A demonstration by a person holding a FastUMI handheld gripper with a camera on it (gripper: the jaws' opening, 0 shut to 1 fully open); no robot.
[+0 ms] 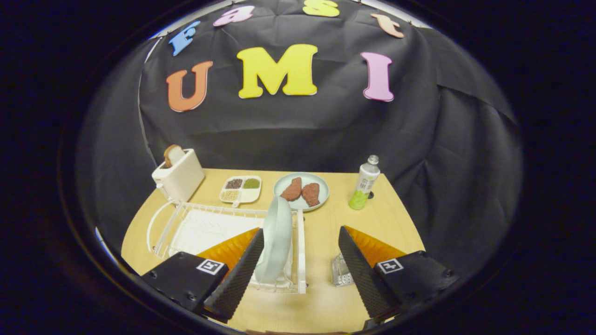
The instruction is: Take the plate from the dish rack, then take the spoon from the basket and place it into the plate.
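Gripper view: tool [298, 265] open around plate [276, 242].

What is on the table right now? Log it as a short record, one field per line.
tool: tool open, fingers apart, nothing held
plate: pale green plate standing on edge in the dish rack, between the fingers, close to the left one
basket: small clear basket by the right finger; spoon cannot be made out
toaster: white toaster with a bread slice, beyond the rack
tray: divided tray of grains
second plate: flat plate with two reddish-brown pieces
bottle: bottle upright, beyond the right finger
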